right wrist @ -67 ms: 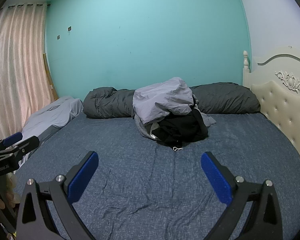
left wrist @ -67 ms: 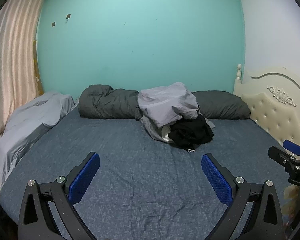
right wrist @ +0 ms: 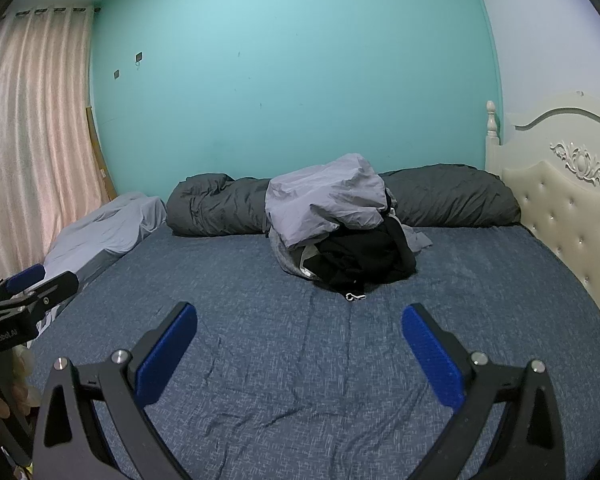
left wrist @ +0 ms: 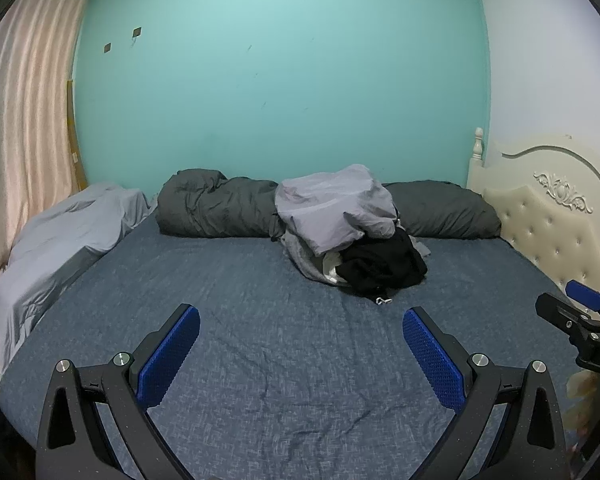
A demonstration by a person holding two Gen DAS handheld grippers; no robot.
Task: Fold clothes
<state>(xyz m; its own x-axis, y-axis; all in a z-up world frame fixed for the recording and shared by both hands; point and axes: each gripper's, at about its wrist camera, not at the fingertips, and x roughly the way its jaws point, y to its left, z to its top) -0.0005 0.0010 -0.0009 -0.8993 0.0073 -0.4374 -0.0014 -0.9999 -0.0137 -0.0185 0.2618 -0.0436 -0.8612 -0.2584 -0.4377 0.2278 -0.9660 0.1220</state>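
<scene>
Fingers [left wrist: 168, 356] of both grippers spread wide over bare sheet [left wrist: 284, 320], clothes pile [left wrist: 352, 232] well beyond.

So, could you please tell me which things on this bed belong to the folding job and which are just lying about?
For the job:
- light grey garment on top of the pile
- black garment at the pile's front
- left tool, open
- right tool, open

Lying about:
- dark grey duvet, rolled along the wall
- light grey sheet
- cream headboard
</scene>
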